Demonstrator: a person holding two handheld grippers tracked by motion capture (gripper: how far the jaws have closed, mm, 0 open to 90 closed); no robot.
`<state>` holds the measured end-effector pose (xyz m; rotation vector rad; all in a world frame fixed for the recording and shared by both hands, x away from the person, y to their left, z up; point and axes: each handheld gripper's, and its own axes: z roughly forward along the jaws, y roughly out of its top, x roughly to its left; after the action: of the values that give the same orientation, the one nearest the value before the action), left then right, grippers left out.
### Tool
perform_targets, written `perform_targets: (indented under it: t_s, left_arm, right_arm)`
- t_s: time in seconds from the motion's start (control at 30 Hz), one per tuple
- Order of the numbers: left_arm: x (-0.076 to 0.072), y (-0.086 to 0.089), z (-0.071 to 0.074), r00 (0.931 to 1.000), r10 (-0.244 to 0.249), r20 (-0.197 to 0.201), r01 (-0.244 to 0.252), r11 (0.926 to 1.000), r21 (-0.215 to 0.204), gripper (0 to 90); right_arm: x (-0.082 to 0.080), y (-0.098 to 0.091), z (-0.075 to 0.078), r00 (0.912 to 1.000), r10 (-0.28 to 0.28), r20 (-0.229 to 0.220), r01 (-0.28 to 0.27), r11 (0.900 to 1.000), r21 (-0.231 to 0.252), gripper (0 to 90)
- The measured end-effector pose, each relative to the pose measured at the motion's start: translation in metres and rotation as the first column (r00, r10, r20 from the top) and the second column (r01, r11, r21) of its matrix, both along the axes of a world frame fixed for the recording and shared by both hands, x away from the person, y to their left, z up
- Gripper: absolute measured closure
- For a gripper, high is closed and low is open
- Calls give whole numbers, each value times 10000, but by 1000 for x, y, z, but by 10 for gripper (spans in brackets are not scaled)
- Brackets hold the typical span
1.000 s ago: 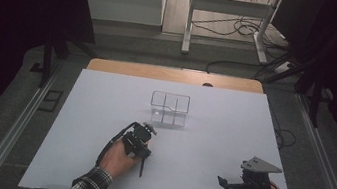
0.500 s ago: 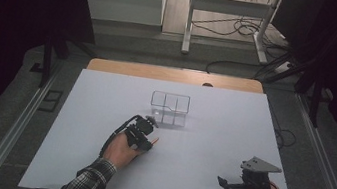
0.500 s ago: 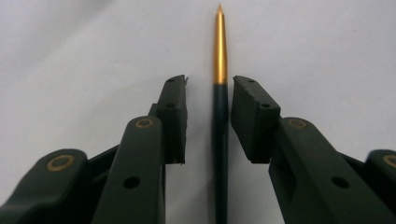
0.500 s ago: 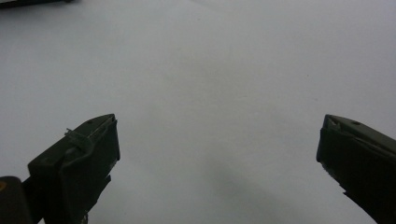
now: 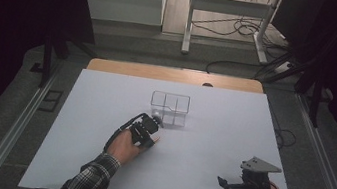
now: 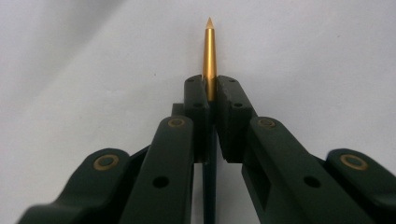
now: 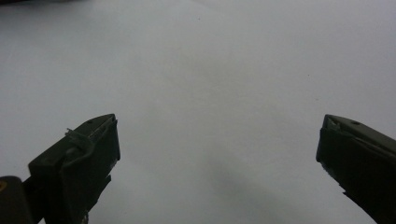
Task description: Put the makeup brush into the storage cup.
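My left gripper (image 6: 210, 86) is shut on a slim pen (image 6: 209, 51) with a gold pointed tip that sticks out past the jaws over the white table; its dark shaft runs back between them. In the high view the left gripper (image 5: 147, 134) sits just in front of a clear plastic divided box (image 5: 169, 109), a little to its left. My right gripper (image 5: 223, 183) rests near the table's front right edge. In its own view the right gripper (image 7: 217, 140) stands wide open over bare table, nothing between the jaws.
The white table top (image 5: 232, 129) ends at a wooden strip (image 5: 174, 75) at the back. Metal rails (image 5: 15, 127) run along both sides. A table frame (image 5: 229, 12) and cables lie on the floor beyond.
The left hand has turned and moved slightly up toward the box, and the pen no longer hangs toward the front edge. The right gripper has shifted a little toward the front edge.
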<state>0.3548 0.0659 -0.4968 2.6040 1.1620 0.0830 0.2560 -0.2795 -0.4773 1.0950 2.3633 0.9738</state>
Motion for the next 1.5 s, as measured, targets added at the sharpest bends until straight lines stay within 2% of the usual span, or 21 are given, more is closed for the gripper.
perform_targets:
  t_s: [0.37, 0.73, 1.17, 1.5]
  left_arm:
    - [-8, 8, 18, 9993, -279, 249, 296, 9971, -696, 845]
    - [-13, 17, 32, 9978, -410, 517, 470, 9916, -1201, 845]
    - [-19, 25, 48, 9953, -463, 855, 629, 9773, -2021, 845]
    - [-22, 30, 59, 9909, -399, 1289, 697, 9694, -2355, 845]
  right_arm:
    - [0, 0, 0, 10000, 11, -2, -11, 10000, 10, 0]
    - [0, 0, 0, 10000, 16, -14, -16, 10000, 1, 0]
    - [0, 0, 0, 10000, 28, -10, -28, 10000, -23, 0]
    - [0, 0, 0, 10000, 33, -6, -33, 10000, -37, 0]
